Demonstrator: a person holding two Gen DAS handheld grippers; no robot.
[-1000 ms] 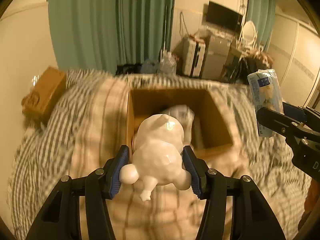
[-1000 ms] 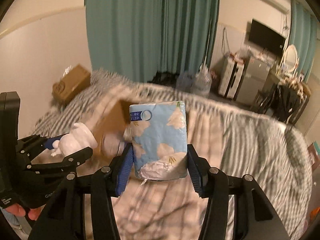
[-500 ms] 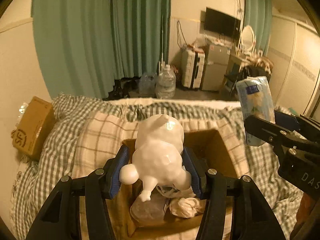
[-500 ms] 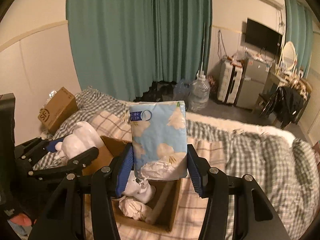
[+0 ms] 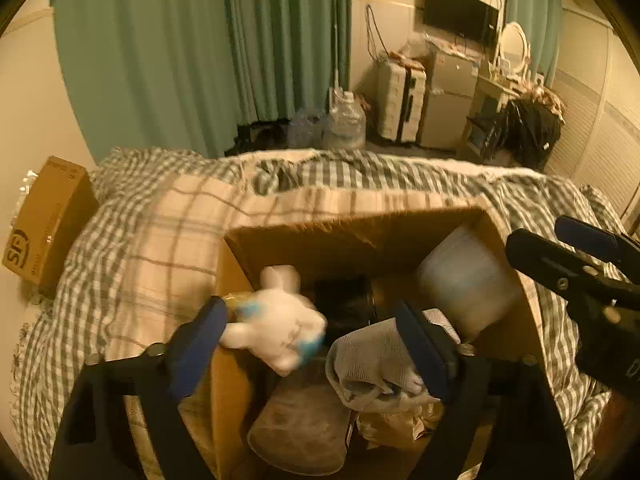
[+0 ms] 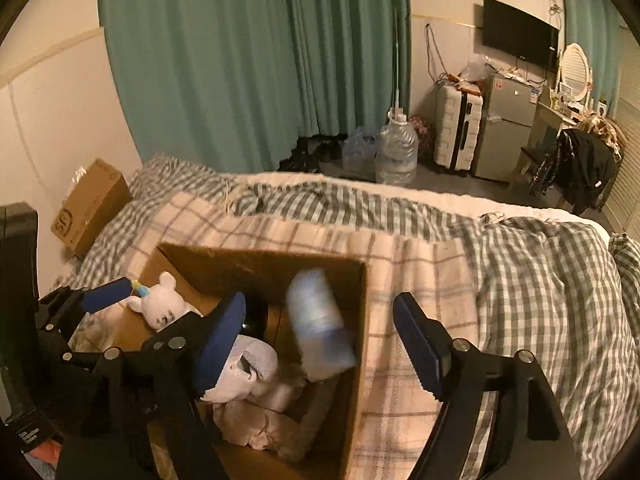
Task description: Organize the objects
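Note:
An open cardboard box [image 5: 352, 226] [image 6: 360, 320] sits on the checked bed cover. My left gripper [image 5: 310, 340] is open above it; the white plush toy [image 5: 280, 326] falls blurred between its fingers into the box, and shows in the right wrist view [image 6: 162, 312]. My right gripper [image 6: 320, 344] is open over the box's right side; the blue tissue pack [image 6: 320, 324] drops blurred inside the box wall, also seen from the left wrist [image 5: 464, 280]. Crumpled cloths [image 5: 372, 360] and bags lie in the box.
A closed brown carton [image 5: 44, 216] [image 6: 90, 204] sits at the bed's left edge by the wall. Beyond the bed are green curtains, a water jug [image 6: 396, 148], a suitcase [image 6: 456, 136] and a small fridge. The checked duvet [image 6: 540, 280] bunches on the right.
Both grippers opened and moved in low over the box. The plush toy and the tissue pack left the fingers and are falling into the box.

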